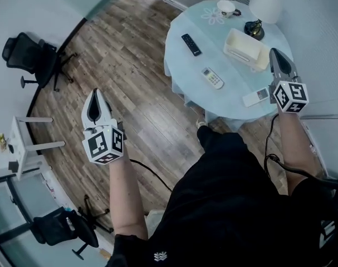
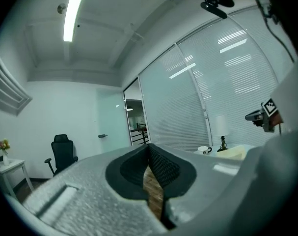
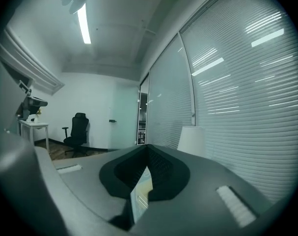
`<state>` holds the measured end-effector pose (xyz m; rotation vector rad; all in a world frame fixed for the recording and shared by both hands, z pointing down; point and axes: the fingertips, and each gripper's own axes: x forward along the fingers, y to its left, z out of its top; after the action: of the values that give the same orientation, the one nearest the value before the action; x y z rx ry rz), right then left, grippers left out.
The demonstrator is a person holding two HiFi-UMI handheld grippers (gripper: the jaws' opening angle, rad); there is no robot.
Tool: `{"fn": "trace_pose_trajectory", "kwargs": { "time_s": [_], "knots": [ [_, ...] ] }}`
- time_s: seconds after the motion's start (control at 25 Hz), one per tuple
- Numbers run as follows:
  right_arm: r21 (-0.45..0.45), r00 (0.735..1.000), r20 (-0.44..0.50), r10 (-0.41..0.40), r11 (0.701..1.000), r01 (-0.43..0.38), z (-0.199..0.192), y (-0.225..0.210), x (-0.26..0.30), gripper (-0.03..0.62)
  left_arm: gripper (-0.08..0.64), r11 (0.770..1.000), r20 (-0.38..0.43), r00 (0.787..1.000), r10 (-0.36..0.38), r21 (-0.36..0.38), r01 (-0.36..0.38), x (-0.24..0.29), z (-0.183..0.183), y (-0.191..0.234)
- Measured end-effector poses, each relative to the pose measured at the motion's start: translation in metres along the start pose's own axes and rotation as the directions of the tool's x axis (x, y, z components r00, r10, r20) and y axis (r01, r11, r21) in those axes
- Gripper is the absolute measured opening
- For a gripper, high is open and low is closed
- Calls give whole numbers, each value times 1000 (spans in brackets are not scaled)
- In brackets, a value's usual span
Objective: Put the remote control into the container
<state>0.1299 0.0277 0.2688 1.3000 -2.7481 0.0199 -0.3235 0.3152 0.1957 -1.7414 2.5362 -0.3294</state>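
A round table [image 1: 182, 65] with a pale blue cloth stands ahead in the head view. On it lie a black remote [image 1: 191, 44], a white remote [image 1: 212, 78] and a second white remote [image 1: 255, 97] near the front edge. A cream container [image 1: 244, 48] sits at the table's right. My right gripper [image 1: 273, 52] is shut and empty, its tips over the container's right end. My left gripper [image 1: 96, 93] hovers over the wood floor, well left of the table, shut with nothing held. Both gripper views show jaws closed: left gripper [image 2: 149, 149], right gripper [image 3: 148, 149].
A cup [image 1: 226, 8], a white lamp shade [image 1: 267, 1] and a small dark object [image 1: 254, 29] stand at the table's back. A black office chair [image 1: 32, 57] and a small white side table [image 1: 21, 143] are at the left. Blinds [image 3: 237, 97] cover the glass wall.
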Motion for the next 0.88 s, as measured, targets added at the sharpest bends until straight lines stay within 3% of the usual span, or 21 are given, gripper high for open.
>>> {"fn": "trace_pose_trajectory", "kwargs": {
  "time_s": [0.36, 0.52, 0.76, 0.88],
  "knots": [
    [60, 994, -6, -113, 992, 113, -11, -47, 81, 0, 2, 993, -2, 994, -111, 46, 111, 138, 20, -13],
    [56, 984, -1, -177, 983, 177, 13, -64, 89, 0, 2, 981, 23, 982, -187, 61, 185, 190, 46, -25],
    [40, 972, 3, -236, 971, 236, 35, -87, 98, 0, 2, 952, 60, 951, -303, 72, 298, 252, 74, -65],
    [36, 951, -1, -309, 951, 309, 48, -103, 87, 0, 2, 918, 75, 916, -395, 63, 391, 291, 86, -94]
  ]
}}
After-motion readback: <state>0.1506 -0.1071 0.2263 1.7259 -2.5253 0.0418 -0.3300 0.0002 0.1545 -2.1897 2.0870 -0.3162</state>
